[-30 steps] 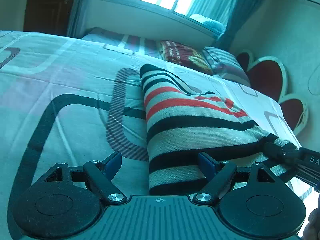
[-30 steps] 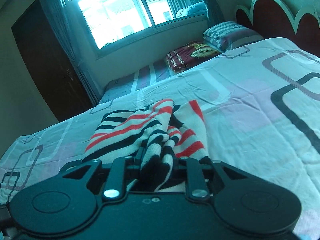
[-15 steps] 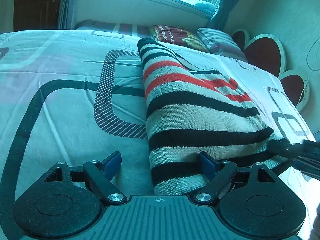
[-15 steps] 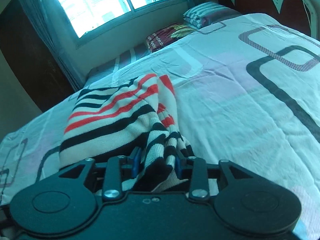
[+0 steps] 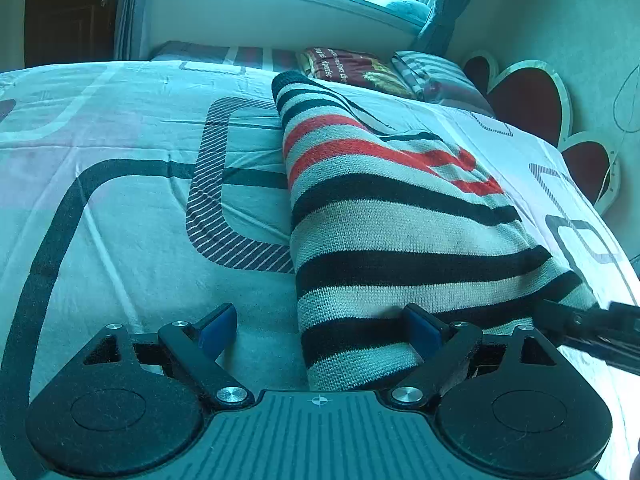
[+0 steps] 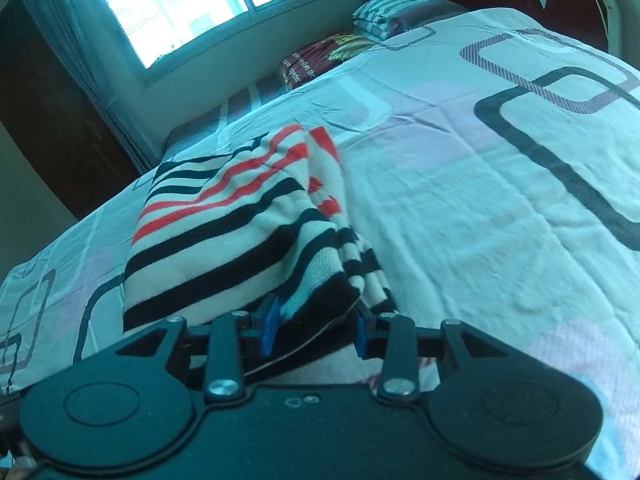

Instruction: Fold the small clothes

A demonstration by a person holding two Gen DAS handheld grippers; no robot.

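A knitted garment with black, white and red stripes [image 5: 384, 216] lies folded on the patterned bedsheet [image 5: 120, 200]. My left gripper [image 5: 320, 330] is open; its near corner of the garment lies loose between the spread blue pads. My right gripper [image 6: 314, 326] has its jaws partly apart around the garment's other near corner [image 6: 312, 280], and the cloth rests between the pads without being pinched. The right gripper's tip shows at the left wrist view's right edge [image 5: 592, 328].
Pillows [image 5: 432, 76] and a dark red cushion [image 5: 352, 70] lie at the head of the bed, under the window. A scalloped red headboard [image 5: 532, 100] stands on the right. A dark door [image 6: 48, 112] is at the far left.
The right gripper's jaws have opened from pinching the garment's corner. The garment has been lowered and now lies flatter on the bed. The left gripper stayed open.
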